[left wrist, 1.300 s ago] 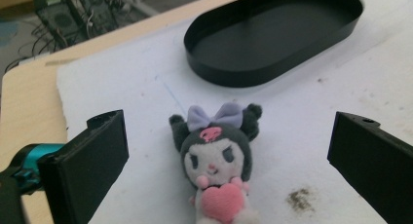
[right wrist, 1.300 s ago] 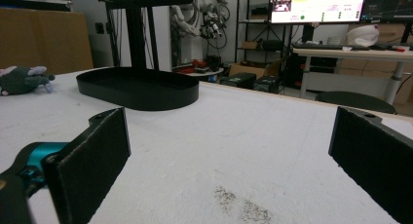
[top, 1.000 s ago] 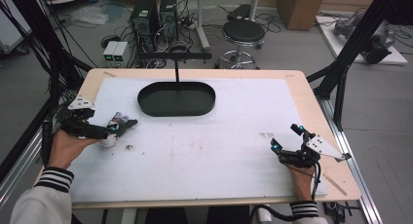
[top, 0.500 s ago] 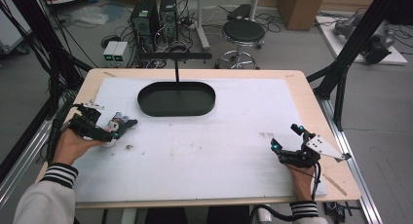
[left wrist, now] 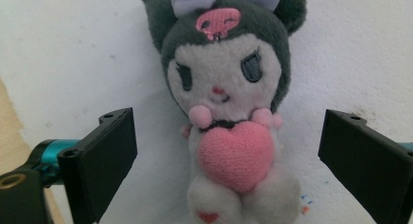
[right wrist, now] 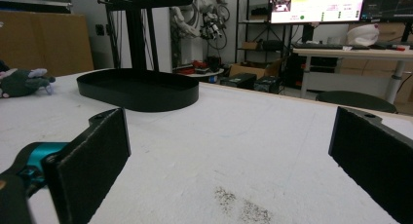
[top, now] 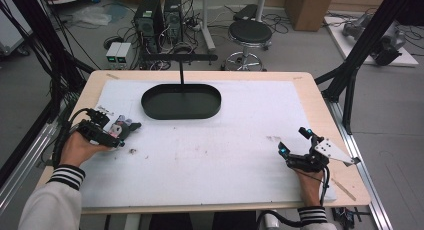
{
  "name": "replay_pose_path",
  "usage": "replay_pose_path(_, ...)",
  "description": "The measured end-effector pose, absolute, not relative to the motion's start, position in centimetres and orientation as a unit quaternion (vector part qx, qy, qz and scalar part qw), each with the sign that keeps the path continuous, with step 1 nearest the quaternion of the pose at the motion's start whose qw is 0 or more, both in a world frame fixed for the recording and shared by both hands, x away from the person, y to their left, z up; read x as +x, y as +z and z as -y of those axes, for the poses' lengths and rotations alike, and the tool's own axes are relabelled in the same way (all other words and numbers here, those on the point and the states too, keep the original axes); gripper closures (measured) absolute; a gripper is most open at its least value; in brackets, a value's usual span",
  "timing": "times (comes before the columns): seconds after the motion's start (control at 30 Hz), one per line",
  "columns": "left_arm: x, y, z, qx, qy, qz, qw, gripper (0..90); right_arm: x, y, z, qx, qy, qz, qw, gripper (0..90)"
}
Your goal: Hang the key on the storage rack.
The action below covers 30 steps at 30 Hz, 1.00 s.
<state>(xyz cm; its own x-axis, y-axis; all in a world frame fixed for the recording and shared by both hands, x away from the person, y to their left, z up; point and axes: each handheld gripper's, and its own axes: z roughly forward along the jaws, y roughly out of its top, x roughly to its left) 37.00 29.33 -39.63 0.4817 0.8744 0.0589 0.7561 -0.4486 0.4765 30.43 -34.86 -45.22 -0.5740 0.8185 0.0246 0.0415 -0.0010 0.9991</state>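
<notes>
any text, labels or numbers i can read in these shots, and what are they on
None can be read.
Monitor behind the table, right gripper view: coloured bars and lines of text, too small and blurred to read.
Plush toy between the open left gripper jaws: an embroidered pink skull mark and a heart, no letters.
Black oval tray: no label visible.

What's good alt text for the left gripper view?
A plush toy with a dark hood, white face and pink heart lies face up on the white table cover, centred between the open black jaws of the left gripper, which do not touch it.
</notes>
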Motion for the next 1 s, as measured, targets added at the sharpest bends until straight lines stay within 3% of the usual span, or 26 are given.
replay_pose_path(0.27,37.15,-40.03,-29.01,0.844,0.126,-0.489,0.182,20.1,30.42,-45.22,34.86,0.34,0.62,-0.634,0.313,0.5)
replay_pose_path(0.57,37.34,-40.45,-28.85,0.846,0.121,-0.493,0.166,45.6,30.42,-45.22,34.84,0.339,0.619,-0.635,0.314,0.5)
replay_pose_path(1.0,37.21,-40.32,-28.77,0.846,0.13,-0.49,0.164,56.4,30.42,-45.22,34.85,0.34,0.619,-0.634,0.313,0.5)
